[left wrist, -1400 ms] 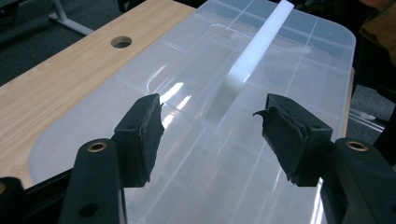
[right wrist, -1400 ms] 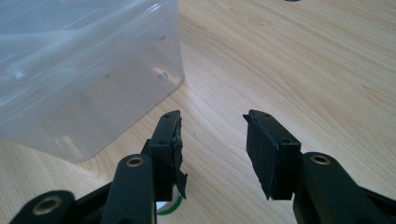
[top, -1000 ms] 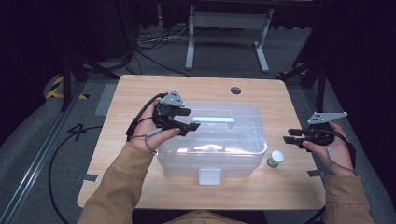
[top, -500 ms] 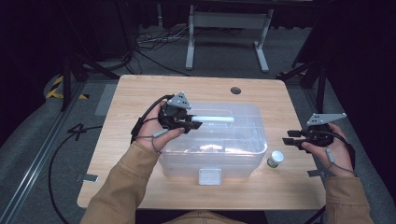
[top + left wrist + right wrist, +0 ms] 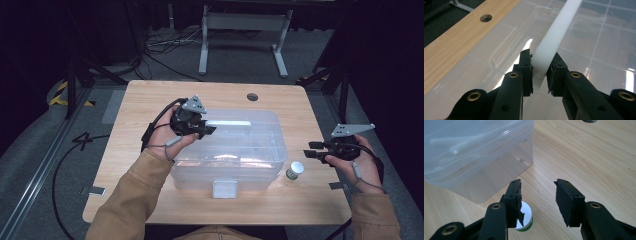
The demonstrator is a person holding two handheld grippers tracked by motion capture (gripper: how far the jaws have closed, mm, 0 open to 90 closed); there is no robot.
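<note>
— How far along are they, would you say?

— Early, I think. The left claw has just been closing, and its jaws now sit on either side of the white bar that runs along the top of the box. In the left gripper view the bar runs up from between the jaws toward the top right of the frame. The pads look pressed to it, or very nearly.

— So the lid's off?

— No, the lid lies flat on the box. The grab looks made; the lifting or opening is left.

— And the other hand?

— The right claw hangs at the right edge of the high view, over the worktop, jaws about half apart with nothing between them. In its own view a small white-capped jar peeks out low, behind the left jaw.

— Where's that jar on the worktop?

— Just beside the box's lower right corner, untouched. My guess is it goes in once the box is open, but that is only a guess.
</note>
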